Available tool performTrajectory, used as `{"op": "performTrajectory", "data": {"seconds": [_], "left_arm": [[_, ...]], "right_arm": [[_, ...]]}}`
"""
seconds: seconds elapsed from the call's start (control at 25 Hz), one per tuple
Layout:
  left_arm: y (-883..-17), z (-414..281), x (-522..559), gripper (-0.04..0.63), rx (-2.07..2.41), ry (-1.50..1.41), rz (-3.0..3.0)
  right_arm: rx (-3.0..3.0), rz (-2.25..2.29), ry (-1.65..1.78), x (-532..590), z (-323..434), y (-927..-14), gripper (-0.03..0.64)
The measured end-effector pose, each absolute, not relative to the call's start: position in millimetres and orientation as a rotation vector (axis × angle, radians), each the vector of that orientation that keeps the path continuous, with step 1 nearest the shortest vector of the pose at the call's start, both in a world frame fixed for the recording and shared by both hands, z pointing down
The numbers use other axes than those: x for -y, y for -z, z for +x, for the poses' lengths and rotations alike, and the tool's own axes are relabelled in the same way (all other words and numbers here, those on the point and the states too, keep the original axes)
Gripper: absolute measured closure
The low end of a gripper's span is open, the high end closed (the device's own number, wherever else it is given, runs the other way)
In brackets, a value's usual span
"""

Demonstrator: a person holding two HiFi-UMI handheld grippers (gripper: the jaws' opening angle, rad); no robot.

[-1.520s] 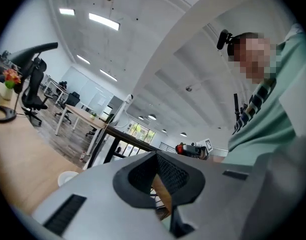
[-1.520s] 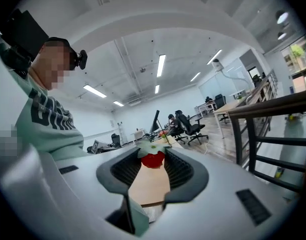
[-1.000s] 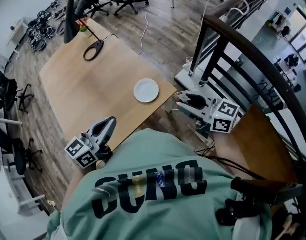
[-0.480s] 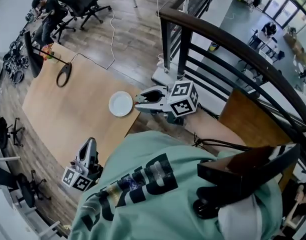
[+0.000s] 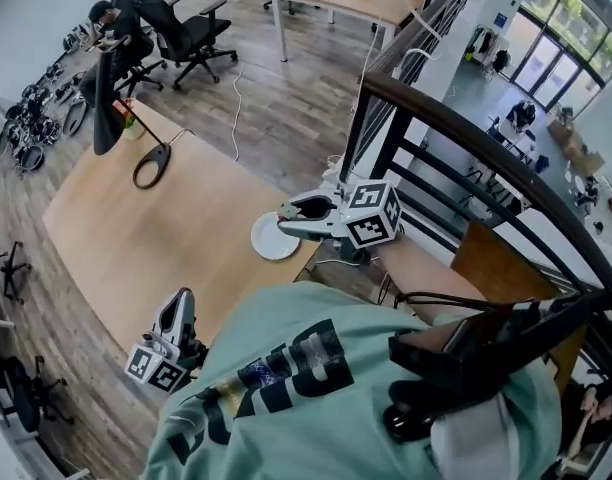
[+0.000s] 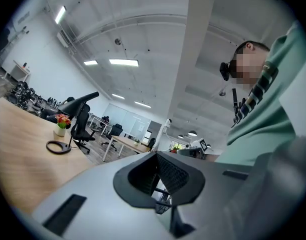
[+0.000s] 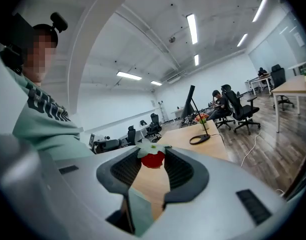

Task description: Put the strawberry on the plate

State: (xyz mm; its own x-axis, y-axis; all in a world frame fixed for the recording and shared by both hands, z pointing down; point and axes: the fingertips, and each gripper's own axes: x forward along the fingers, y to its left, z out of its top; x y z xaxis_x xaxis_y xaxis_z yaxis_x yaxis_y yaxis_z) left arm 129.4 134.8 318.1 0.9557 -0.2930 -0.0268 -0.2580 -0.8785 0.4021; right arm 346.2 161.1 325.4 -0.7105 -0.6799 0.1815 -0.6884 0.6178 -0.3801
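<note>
A red strawberry (image 7: 153,159) with green leaves sits pinched between the pads of my right gripper (image 7: 153,153), which is shut on it. In the head view that right gripper (image 5: 284,214) hovers over the near-right corner of the wooden table (image 5: 136,228). Its tips are above the near edge of the white plate (image 5: 267,242) and hide part of it. The strawberry itself cannot be made out in the head view. My left gripper (image 5: 179,305) hangs low by the table's near edge, close to my body. In its own view the left gripper (image 6: 155,155) is shut with nothing in it.
A black desk lamp with a ring base (image 5: 151,165) and a small flower pot (image 5: 132,124) stand at the table's far end. A dark curved stair railing (image 5: 466,128) runs along the right. Office chairs (image 5: 191,28) and a person sit beyond the table.
My right gripper has swung left from beside the railing to the table corner and now hovers over the plate's edge. The left gripper has stayed low near the table's near edge.
</note>
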Motion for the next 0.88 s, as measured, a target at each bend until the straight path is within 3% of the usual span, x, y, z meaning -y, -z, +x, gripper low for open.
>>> {"op": "performTrajectory", "data": {"seconds": [0.2, 0.4, 0.88], "left_arm": [[-342.4, 75.8, -119.8, 0.591, 0.425, 0.150, 2.643], [-368.1, 72.8, -105.0, 0.591, 0.377, 0.093, 2.628], [-381.5, 177.0, -91.1, 0.591, 0.587, -0.036, 2.624]], "right_arm": [[2.763, 1.122, -0.673, -137.9, 295.3, -325.4, 0.482], [2.721, 1.157, -0.677, -129.5, 290.9, -336.5, 0.482], [2.737, 0.890, -0.624, -90.0, 369.4, -379.1, 0.482]]}}
